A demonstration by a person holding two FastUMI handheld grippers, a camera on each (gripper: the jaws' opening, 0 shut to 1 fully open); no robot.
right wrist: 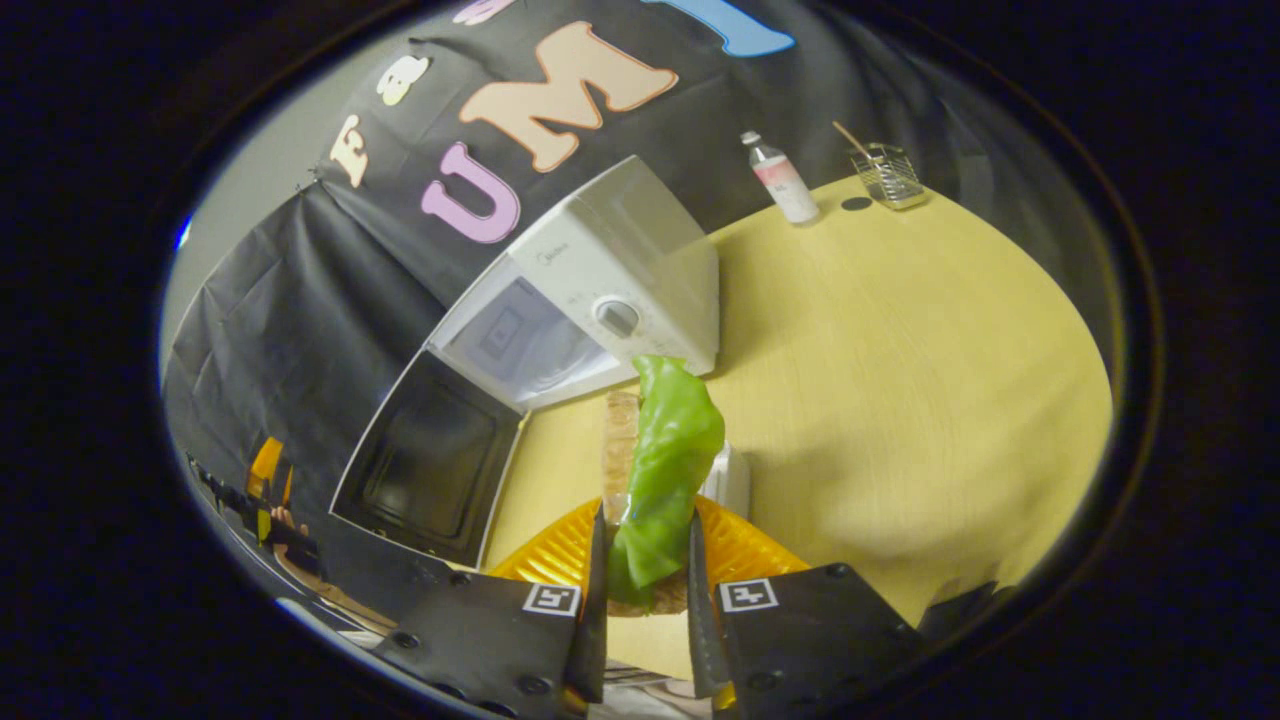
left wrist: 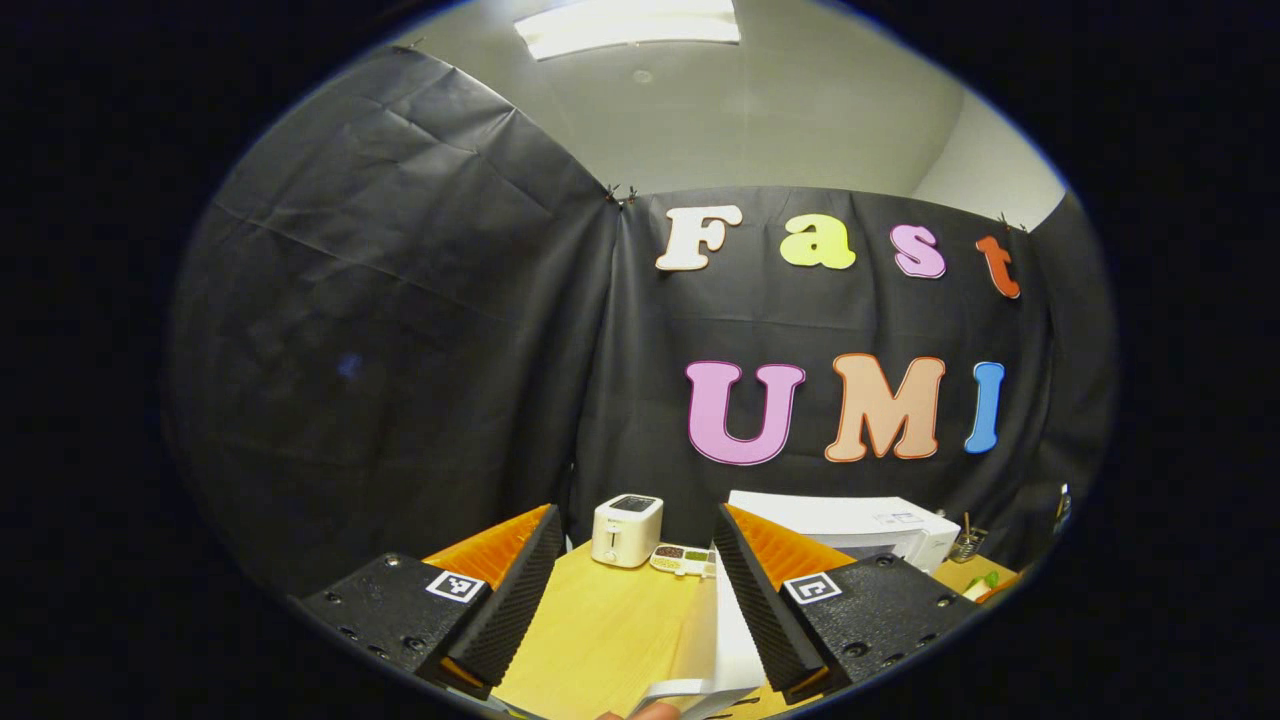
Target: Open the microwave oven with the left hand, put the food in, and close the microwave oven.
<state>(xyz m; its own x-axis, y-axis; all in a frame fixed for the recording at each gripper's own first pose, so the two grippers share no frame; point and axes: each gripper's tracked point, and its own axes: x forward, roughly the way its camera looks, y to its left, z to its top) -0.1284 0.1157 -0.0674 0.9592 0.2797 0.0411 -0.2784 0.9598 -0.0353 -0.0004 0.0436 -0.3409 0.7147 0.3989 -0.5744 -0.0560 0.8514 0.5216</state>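
Left gripper view: the left gripper (left wrist: 630, 610) sits at the bottom of the frame with its two fingers spread wide apart and nothing between them but the wooden table (left wrist: 600, 630). A white edge, apparently the open microwave door (left wrist: 725, 650), rises just inside the right-hand finger; whether it touches that finger I cannot tell. Farther back, at lower centre, stand a white toaster (left wrist: 627, 530) and, just to its right, a small tray of dark and green items (left wrist: 683, 560). The white microwave (left wrist: 850, 525) sits at lower right against the black cloth wall. A wire holder (left wrist: 966, 545) stands at its right end.

Right gripper view: the right gripper (right wrist: 645, 590) at bottom centre is clamped on the food (right wrist: 665, 470), a green leaf over a brownish slice, which stands up from between the two fingers toward mid-frame. Both fingers press on its lower end. The food is held in the air above the table (right wrist: 900, 380), just below the microwave's (right wrist: 600, 290) front corner in the picture and outside the oven. The door (right wrist: 430, 460) hangs wide open at centre left, its dark window facing the camera, and the cavity is exposed. In the upper right of the frame, well apart from the oven, stand a small bottle (right wrist: 783, 178) and the wire holder (right wrist: 888, 175) with a stick in it. At far left, the left gripper (right wrist: 265, 480) is partly visible near the door's edge.
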